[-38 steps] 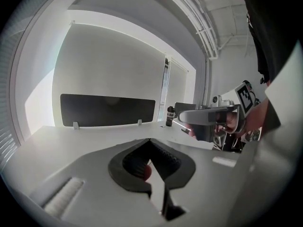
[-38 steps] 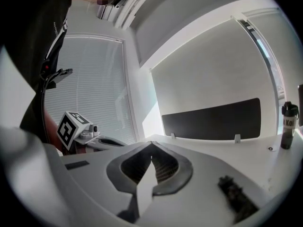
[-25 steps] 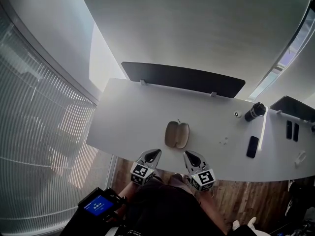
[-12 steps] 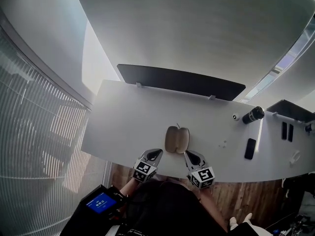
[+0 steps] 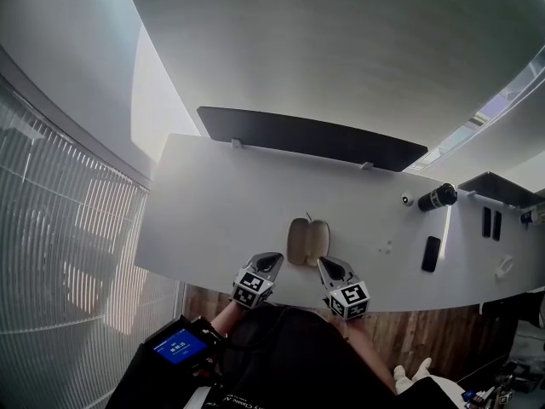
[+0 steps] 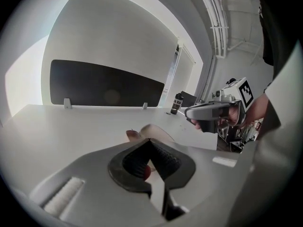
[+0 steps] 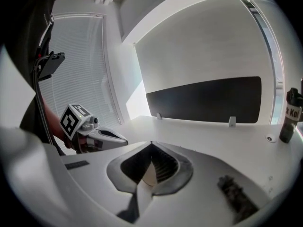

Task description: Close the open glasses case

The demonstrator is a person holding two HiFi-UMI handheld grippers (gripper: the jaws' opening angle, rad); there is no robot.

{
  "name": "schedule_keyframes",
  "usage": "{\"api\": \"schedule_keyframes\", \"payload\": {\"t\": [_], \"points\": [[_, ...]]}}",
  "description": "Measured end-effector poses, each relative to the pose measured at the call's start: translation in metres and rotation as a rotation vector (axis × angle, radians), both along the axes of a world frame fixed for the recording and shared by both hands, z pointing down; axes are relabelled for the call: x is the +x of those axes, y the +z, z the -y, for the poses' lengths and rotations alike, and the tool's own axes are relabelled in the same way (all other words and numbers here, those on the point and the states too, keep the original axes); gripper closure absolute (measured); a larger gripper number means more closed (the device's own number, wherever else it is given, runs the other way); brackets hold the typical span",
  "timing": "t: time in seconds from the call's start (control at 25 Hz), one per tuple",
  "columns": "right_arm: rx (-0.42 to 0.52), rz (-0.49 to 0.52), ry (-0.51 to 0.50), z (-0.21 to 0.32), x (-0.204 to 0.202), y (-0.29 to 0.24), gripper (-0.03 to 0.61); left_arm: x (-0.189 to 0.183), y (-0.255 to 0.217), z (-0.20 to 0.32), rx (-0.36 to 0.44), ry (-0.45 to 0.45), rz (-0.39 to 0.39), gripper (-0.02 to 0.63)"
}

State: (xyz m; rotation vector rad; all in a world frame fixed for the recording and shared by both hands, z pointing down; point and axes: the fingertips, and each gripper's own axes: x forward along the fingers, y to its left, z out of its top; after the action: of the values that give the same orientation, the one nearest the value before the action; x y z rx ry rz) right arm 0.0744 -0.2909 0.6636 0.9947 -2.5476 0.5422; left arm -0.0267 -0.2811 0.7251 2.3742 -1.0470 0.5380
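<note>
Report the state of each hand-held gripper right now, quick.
Left hand-held gripper: closed, jaw tips together, holding nothing.
Right hand-held gripper: closed, jaw tips together, holding nothing.

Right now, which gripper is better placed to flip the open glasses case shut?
Right, narrowly. The right gripper has its shut tips just at the near edge of the glasses case, by its right half. The left gripper, also shut, points at the left half from slightly farther off. Either could probably manage.
</note>
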Motion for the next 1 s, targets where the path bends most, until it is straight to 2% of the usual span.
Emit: {"api": "schedule_keyframes", "payload": {"t": [0.56,0.72,1.0], "points": [[-0.096,-0.075,0.073,0.030,0.026,0.041,0.581,0.016,0.039,0.013,-0.111,0.106,-0.004,0.607],[-0.140,-0.082,0.088,0.040,0.032,0.057,0.581,0.025,0.048,0.020,-0.151,0.102,-0.018,0.606],[-0.202,-0.106,0.093,0.056,0.044,0.079,0.581,0.043,0.058,0.022,-0.155,0.172,0.008,0.606]]}}
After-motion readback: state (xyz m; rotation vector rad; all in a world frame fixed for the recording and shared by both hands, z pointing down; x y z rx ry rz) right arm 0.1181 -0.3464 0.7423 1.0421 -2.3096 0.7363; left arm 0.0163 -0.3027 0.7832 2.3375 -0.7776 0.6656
